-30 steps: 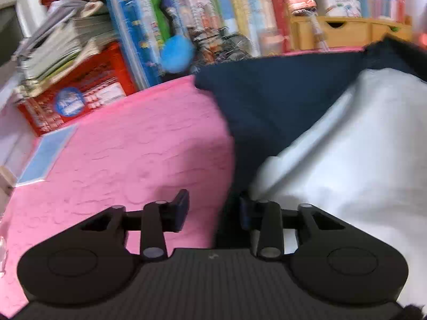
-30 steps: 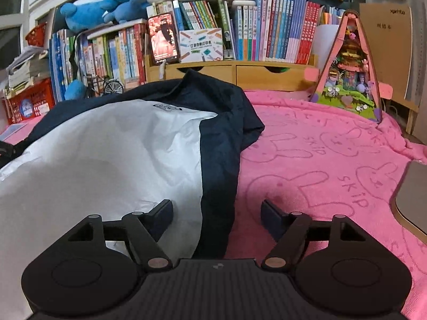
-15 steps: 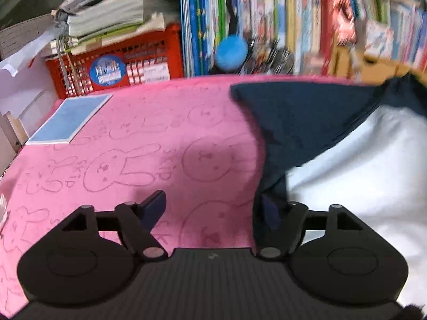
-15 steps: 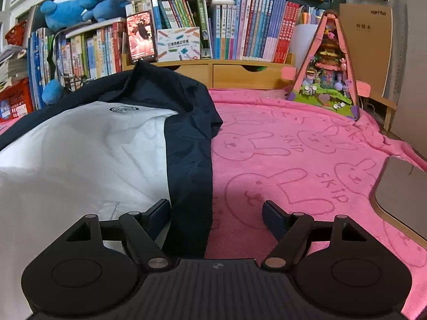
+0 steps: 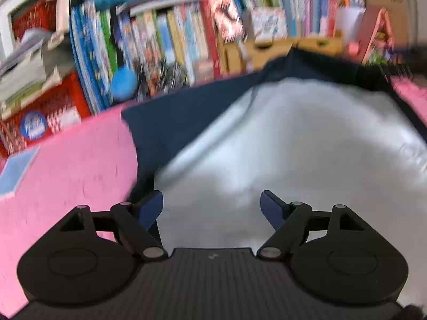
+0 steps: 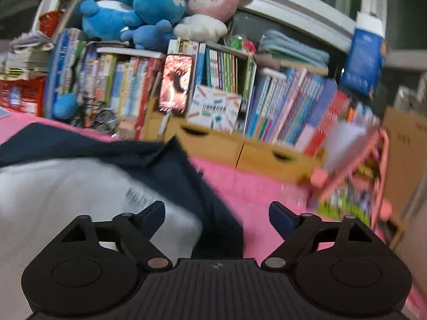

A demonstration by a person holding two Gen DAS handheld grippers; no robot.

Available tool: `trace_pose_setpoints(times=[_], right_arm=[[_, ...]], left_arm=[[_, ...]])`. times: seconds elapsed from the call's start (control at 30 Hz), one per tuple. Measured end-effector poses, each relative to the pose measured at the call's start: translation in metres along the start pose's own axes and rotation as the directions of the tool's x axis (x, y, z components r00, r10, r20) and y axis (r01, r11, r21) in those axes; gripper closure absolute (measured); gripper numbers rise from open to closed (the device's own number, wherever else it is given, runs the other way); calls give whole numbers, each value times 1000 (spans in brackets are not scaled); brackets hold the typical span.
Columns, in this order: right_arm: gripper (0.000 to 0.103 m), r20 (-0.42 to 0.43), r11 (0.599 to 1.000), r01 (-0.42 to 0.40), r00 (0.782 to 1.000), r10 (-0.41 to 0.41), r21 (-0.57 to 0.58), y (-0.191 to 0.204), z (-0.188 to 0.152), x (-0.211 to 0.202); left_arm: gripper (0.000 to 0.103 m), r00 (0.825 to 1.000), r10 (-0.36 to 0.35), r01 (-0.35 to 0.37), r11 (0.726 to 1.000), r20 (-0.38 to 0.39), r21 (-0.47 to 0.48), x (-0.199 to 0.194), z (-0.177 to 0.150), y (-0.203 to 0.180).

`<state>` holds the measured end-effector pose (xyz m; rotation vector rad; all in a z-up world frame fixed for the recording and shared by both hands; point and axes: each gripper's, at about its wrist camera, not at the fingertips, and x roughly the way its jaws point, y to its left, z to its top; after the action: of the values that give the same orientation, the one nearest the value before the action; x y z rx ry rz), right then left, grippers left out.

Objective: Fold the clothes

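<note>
White-and-navy garment (image 5: 293,138) lies flat on pink bunny-print blanket (image 5: 66,176). Left gripper (image 5: 210,202) and right gripper (image 6: 216,214) hover over it, jaws opening, nothing pinched. Bare blanket flanks both navy edges.

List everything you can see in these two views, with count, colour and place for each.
shirt: one, white with navy sleeves and collar, spread on the blanket
blanket: one, pink, covering the surface under the shirt
books: many, mixed colours, standing in a row behind the blanket
wooden drawers: two, tan, under the books
plush toys: several, blue, plus one pink and white, on top of the books
crate: one, red, far left beside the books
toy house: one, pink, right on the blanket
left tool: one, black, jaws opening above the shirt, nothing gripped
right tool: one, black, jaws opening above the shirt edge, nothing gripped
</note>
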<state>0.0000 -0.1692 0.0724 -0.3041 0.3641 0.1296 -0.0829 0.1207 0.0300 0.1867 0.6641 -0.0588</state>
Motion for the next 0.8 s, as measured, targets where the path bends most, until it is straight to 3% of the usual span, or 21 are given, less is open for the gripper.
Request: trace_pose_setpoints(times=[0.13, 0.2, 0.23, 0.27, 0.3, 0.33, 0.47, 0.6, 0.7, 0.8], right_arm=[[2, -87, 998, -23, 996, 18, -58, 15, 33, 71], [6, -166, 998, -39, 986, 30, -52, 22, 42, 106], [38, -212, 998, -51, 976, 42, -38, 25, 45, 122], [100, -275, 998, -60, 960, 58, 0, 25, 45, 136], [95, -331, 996, -54, 941, 73, 64, 22, 47, 146], [98, -334, 990, -39, 939, 82, 132, 15, 51, 146], [98, -110, 971, 0, 994, 27, 240, -27, 76, 91], [98, 54, 936, 105, 990, -130, 335, -83, 74, 23], [96, 3, 863, 173, 980, -198, 475, -132, 34, -7], [92, -192, 791, 257, 965, -178, 555, -162, -25, -4]], left_arm=[[14, 1000, -10, 11, 998, 22, -67, 8, -17, 8], [10, 999, 6, -3, 997, 34, -83, 8, -21, 11], [9, 1000, 1, 2, 996, 31, -88, 8, -22, 12], [9, 1000, -9, 12, 995, 29, -100, 8, -23, 15], [9, 999, -19, 22, 993, 26, -112, 8, -23, 17], [9, 999, -29, 32, 992, 23, -126, 9, -24, 19], [8, 999, -37, 40, 989, 19, -145, 11, -24, 21], [8, 999, -32, 35, 989, 22, -144, 10, -25, 20], [8, 999, -27, 30, 989, 23, -143, 11, -26, 19], [8, 999, -22, 25, 990, 23, -140, 12, -25, 18]])
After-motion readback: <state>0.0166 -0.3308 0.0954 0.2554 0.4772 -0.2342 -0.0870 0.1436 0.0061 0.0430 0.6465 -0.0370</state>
